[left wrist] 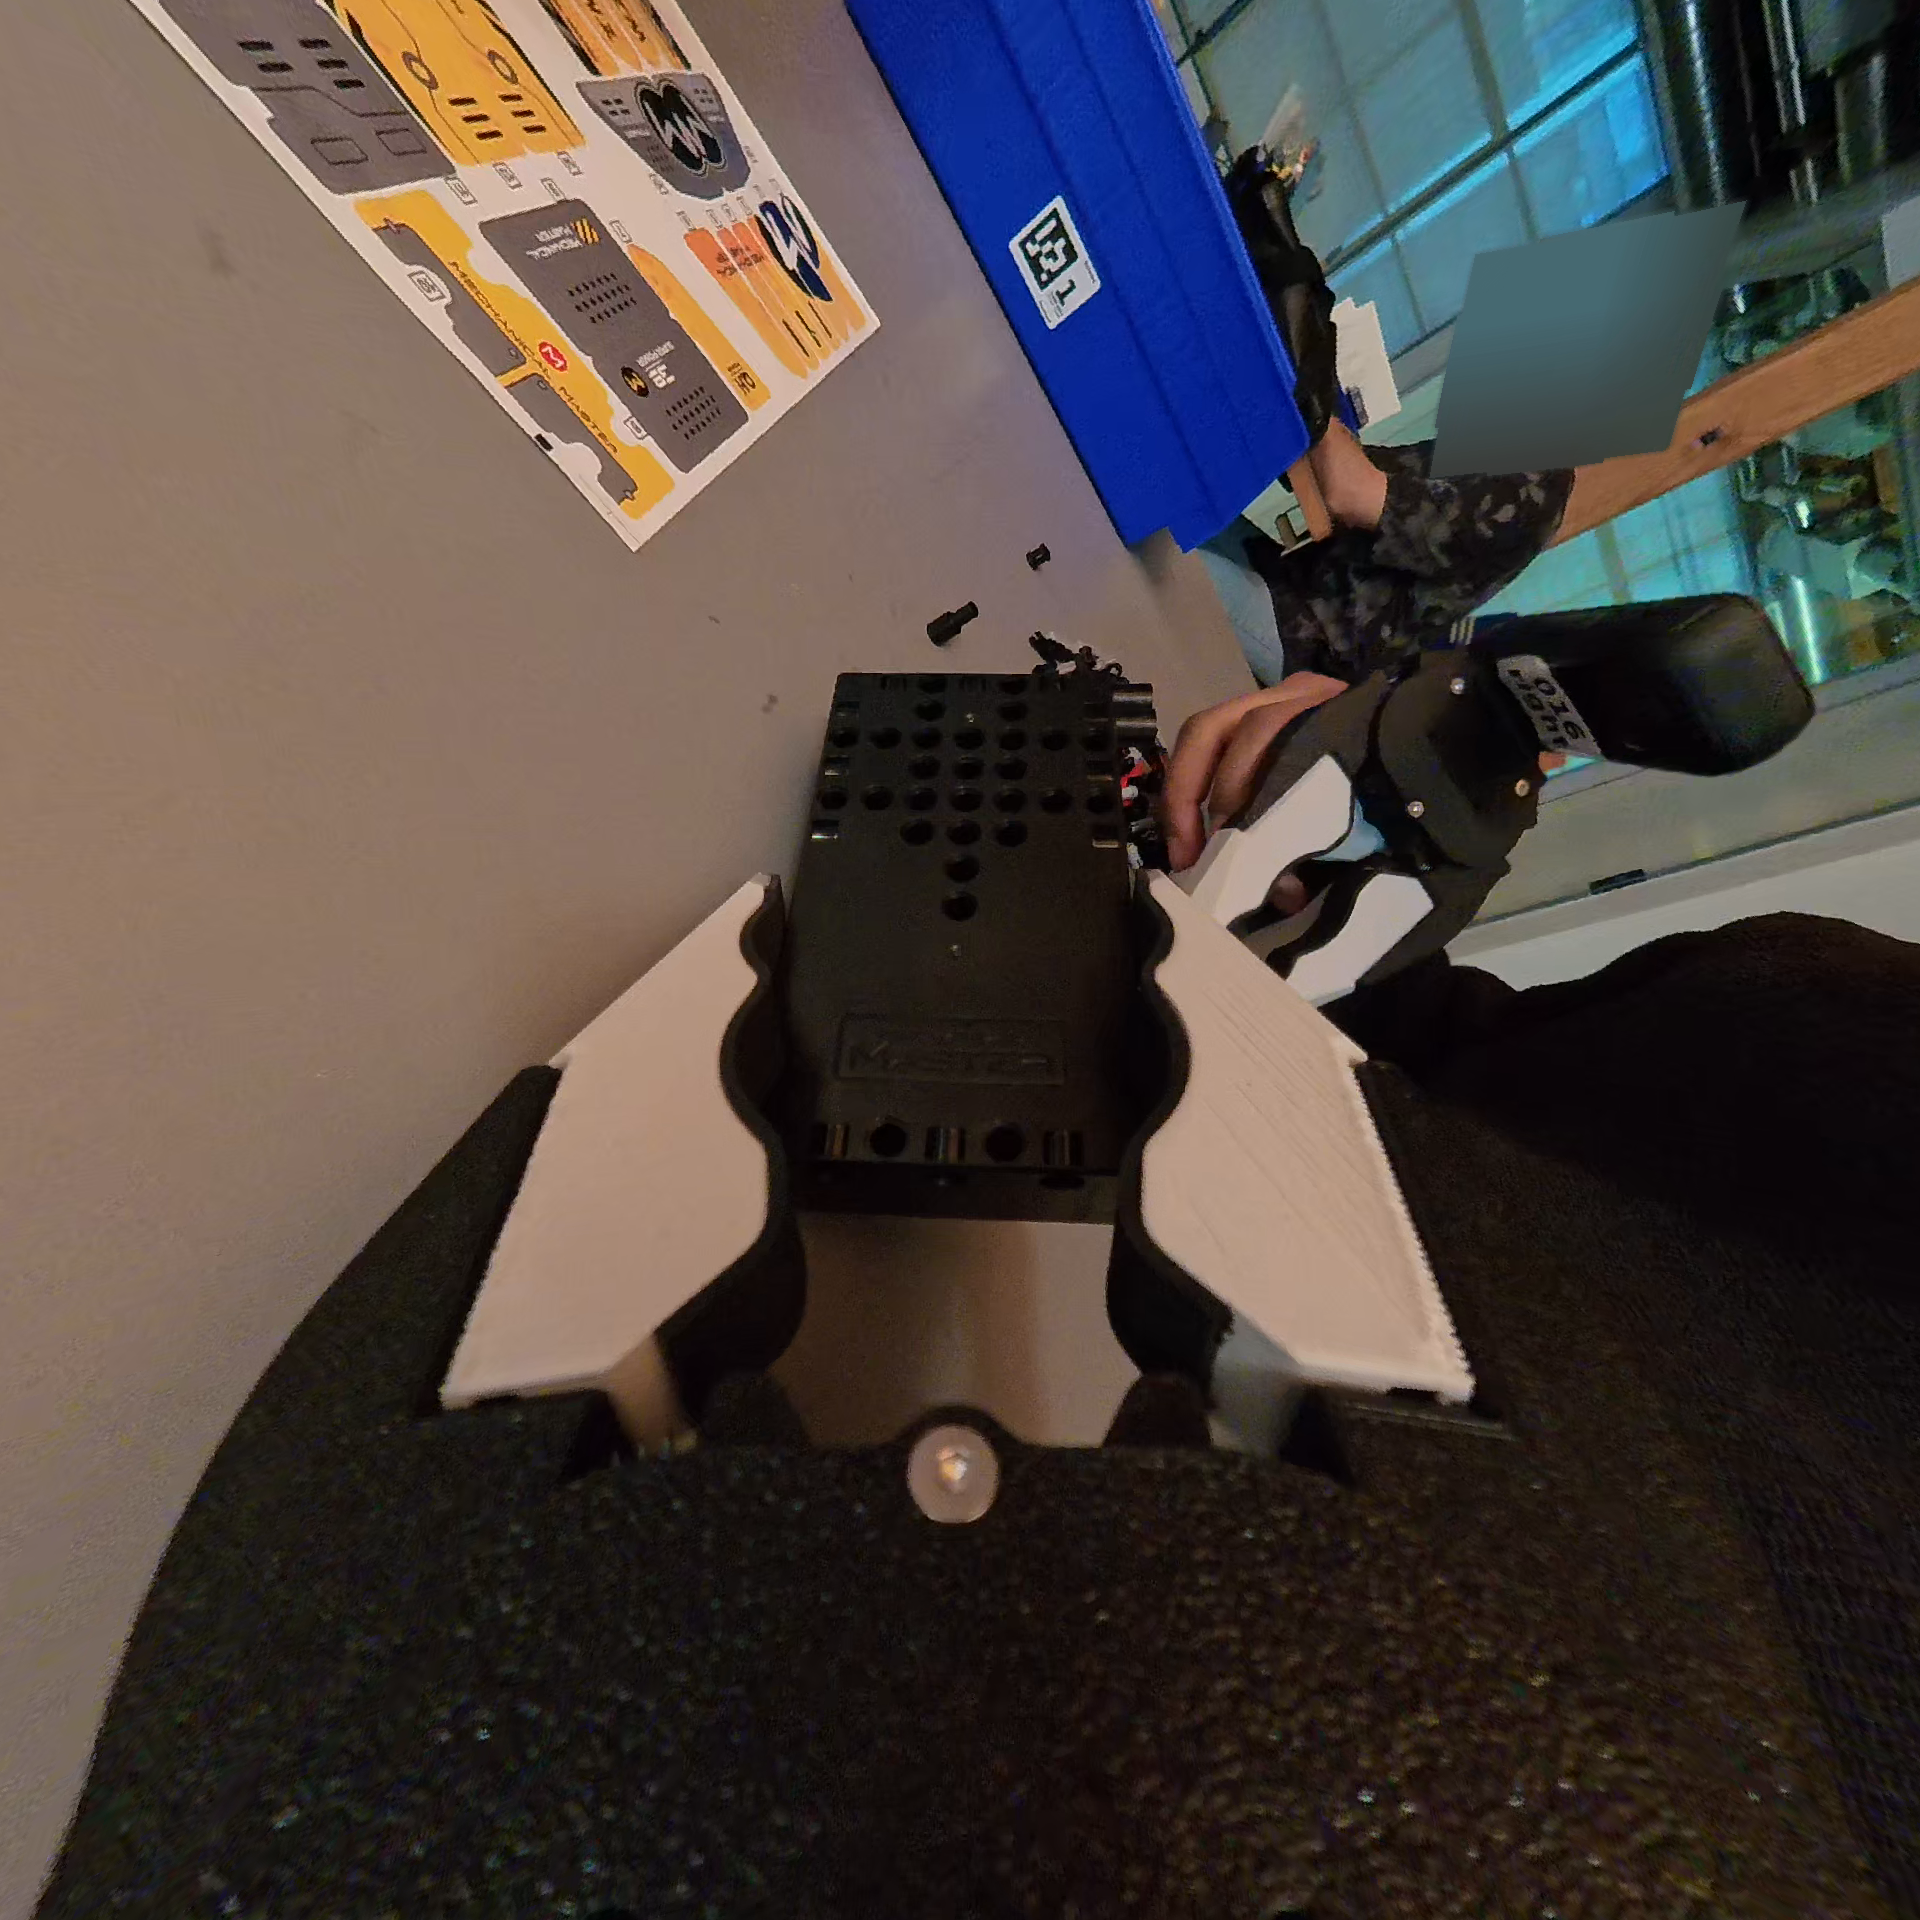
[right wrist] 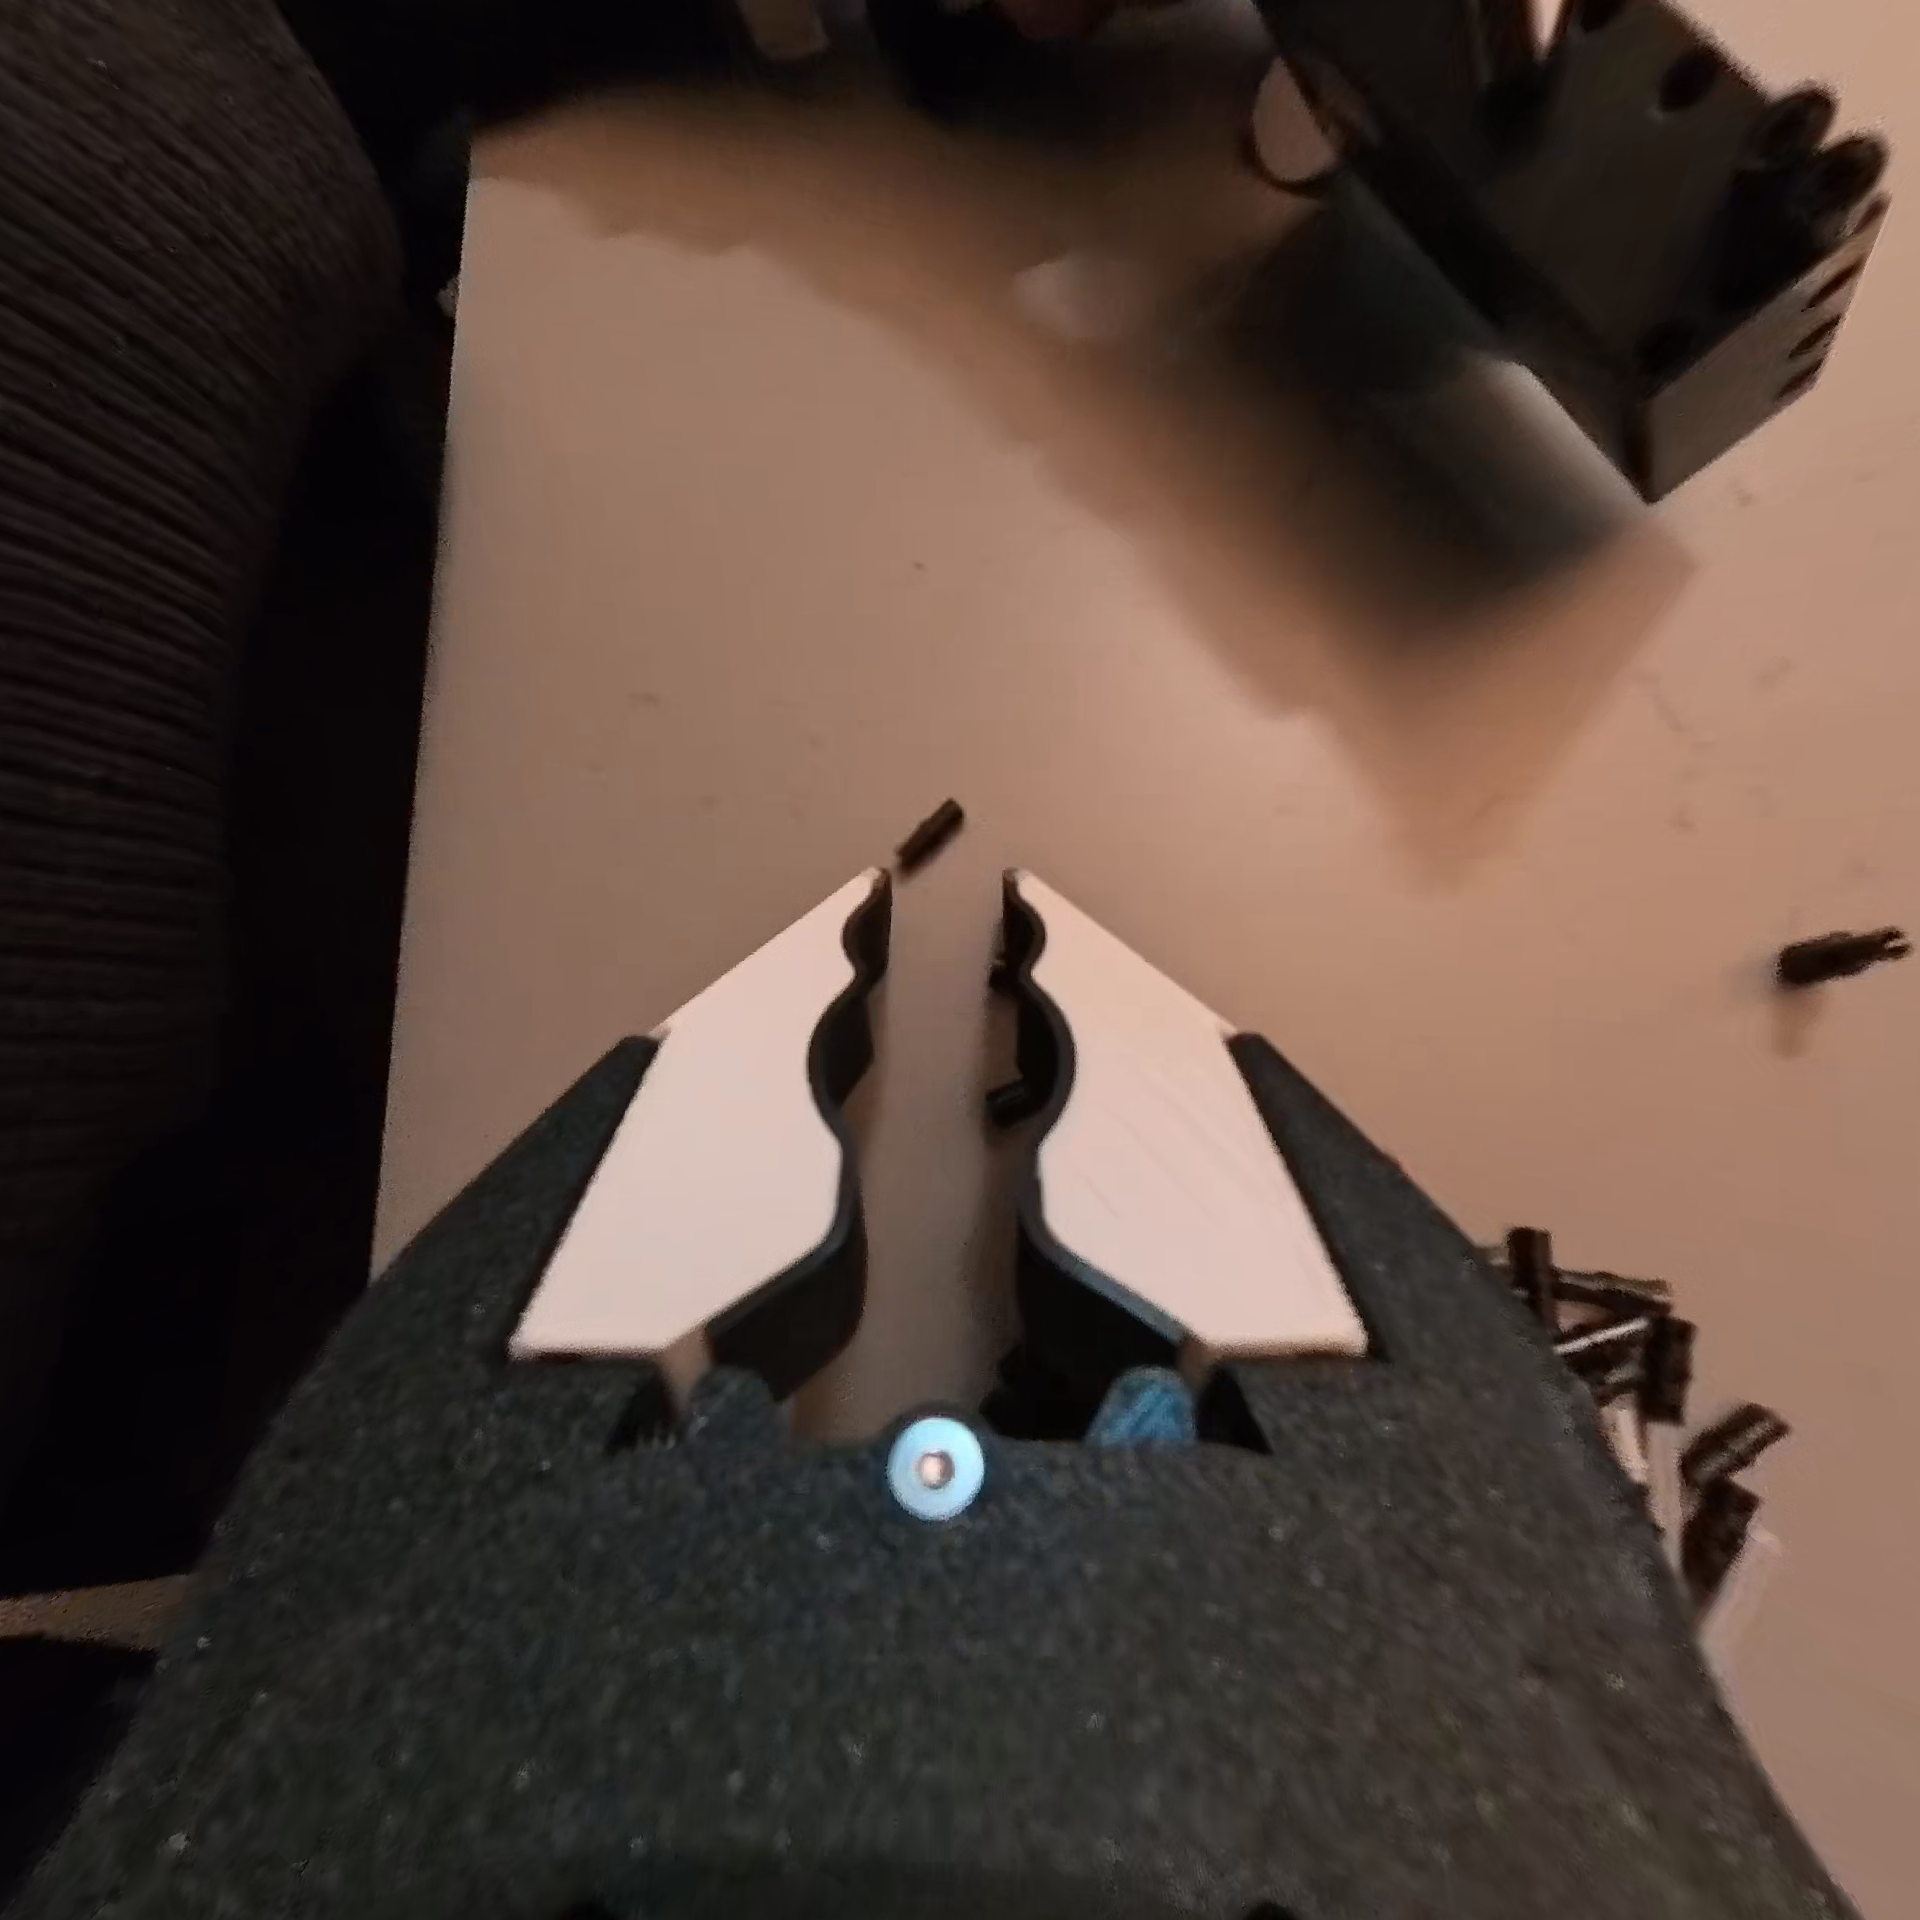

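Note:
My left gripper [left wrist: 956,883] is shut on a black block with many round holes [left wrist: 951,935], its jaws pressed on the two long sides, held over the grey table [left wrist: 312,779]. Red and black wires show at the block's far right corner, and the fingers of a hand [left wrist: 1236,748] holding the other gripper touch there. In the right wrist view my right gripper [right wrist: 945,878] hangs over the table with its jaws slightly apart and nothing gripped. A small black pin [right wrist: 930,831] lies just past its left fingertip. The black block [right wrist: 1704,291] shows blurred at the upper right.
A sticker sheet [left wrist: 540,239] in yellow and grey lies at the far left, a blue bin [left wrist: 1091,239] behind. Loose black pins [left wrist: 951,621] lie past the block; one more pin [right wrist: 1839,956] and a pile of pins [right wrist: 1600,1340] lie right. Dark cloth [right wrist: 156,727] borders the table. Some 15 centimetres of space lies between my two pairs of fingers.

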### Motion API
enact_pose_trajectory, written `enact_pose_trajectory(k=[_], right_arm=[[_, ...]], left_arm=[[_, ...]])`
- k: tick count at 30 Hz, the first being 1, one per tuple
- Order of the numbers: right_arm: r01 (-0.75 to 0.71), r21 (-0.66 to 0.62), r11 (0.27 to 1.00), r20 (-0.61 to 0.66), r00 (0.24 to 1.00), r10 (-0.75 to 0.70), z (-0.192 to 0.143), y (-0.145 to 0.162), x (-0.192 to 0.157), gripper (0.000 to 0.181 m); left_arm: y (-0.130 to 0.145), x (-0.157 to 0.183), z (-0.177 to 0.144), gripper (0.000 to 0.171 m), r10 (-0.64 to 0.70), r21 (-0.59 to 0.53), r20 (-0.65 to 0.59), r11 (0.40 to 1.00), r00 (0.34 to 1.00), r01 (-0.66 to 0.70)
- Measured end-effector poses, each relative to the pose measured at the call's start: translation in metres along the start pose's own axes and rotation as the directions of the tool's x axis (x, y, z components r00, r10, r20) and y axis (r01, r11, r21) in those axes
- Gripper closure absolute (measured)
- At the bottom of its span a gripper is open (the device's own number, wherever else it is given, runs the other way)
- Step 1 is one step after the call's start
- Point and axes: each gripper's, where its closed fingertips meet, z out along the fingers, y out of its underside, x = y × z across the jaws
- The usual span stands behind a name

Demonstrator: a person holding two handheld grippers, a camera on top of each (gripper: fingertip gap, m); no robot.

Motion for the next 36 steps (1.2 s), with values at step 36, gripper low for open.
enact_pose_trajectory(k=[36], right_arm=[[-0.094,0.266,0.959,-0.114,0.985,0.129,0.012,-0.063,0.017,0.15]], left_arm=[[0.001,0.0,0.001,0.106,0.027,-0.006,0.023,1.0,0.999,-0.027]])
